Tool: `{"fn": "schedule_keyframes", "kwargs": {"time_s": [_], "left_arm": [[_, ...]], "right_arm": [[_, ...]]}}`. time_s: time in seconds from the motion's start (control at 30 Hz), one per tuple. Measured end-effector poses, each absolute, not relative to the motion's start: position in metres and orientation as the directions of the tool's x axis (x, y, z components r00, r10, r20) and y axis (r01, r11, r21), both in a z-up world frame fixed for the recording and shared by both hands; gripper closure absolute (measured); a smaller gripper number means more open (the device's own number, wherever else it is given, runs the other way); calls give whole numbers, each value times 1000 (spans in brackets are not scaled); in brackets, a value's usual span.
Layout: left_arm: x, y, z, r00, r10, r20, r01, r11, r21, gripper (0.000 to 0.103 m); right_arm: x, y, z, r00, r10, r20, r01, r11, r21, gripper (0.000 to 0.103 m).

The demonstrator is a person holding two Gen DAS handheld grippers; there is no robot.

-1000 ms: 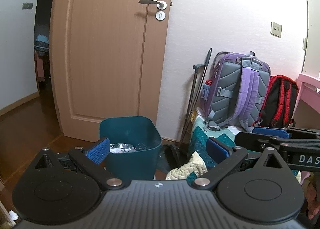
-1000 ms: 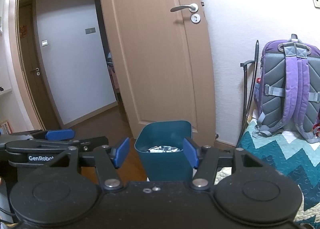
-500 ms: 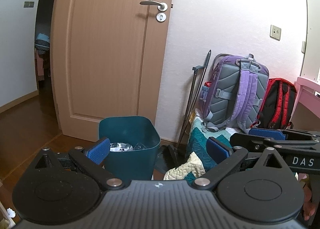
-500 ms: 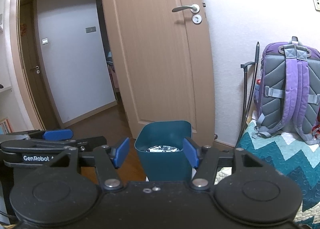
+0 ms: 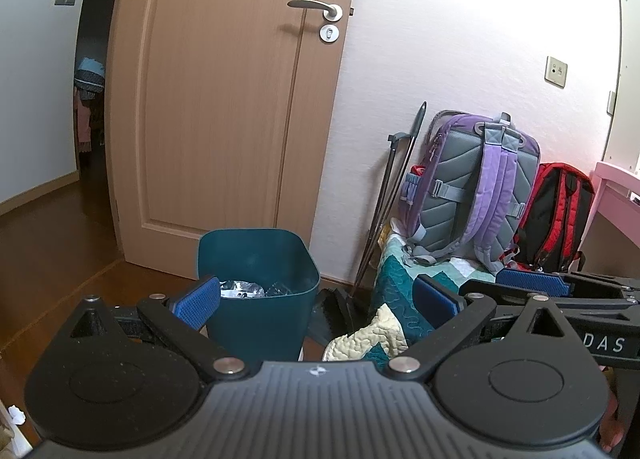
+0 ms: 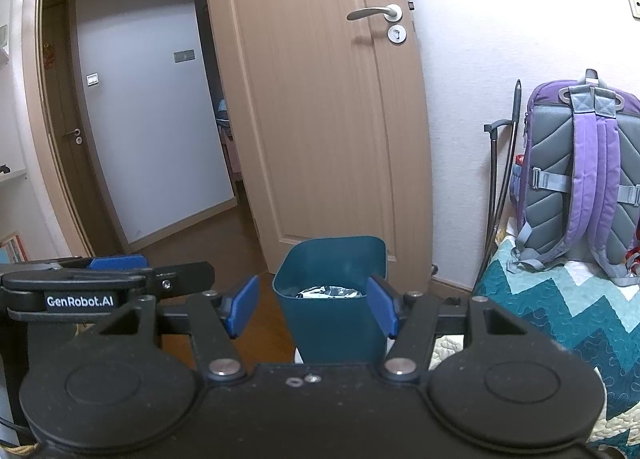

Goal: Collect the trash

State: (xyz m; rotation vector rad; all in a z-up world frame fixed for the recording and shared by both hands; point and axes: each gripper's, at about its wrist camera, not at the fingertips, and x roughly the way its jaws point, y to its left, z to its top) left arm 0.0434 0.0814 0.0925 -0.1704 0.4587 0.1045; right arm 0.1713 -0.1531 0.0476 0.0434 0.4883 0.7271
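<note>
Both tools spread wide, nothing held: left tool and right tool both aim at the teal bin on the floor by the door, prob. lining up. Silvery trash sits inside the bin.

Both cameras are tilting slightly upward and drawing back: the door handle and the purple backpack are sitting lower in the left view than a second ago. The teal bin (crumpled foil inside) is likewise sitting marginally lower in the right view.
</note>
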Motion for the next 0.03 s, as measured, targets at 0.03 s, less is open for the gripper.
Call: {"fn": "schedule_keyframes", "kwargs": {"time_s": [0.03], "left_arm": [[43, 81, 93, 891, 64, -450, -141, 980, -139, 0]], "right_arm": [[172, -153, 47, 640, 648, -414, -628, 751, 205, 43]]}}
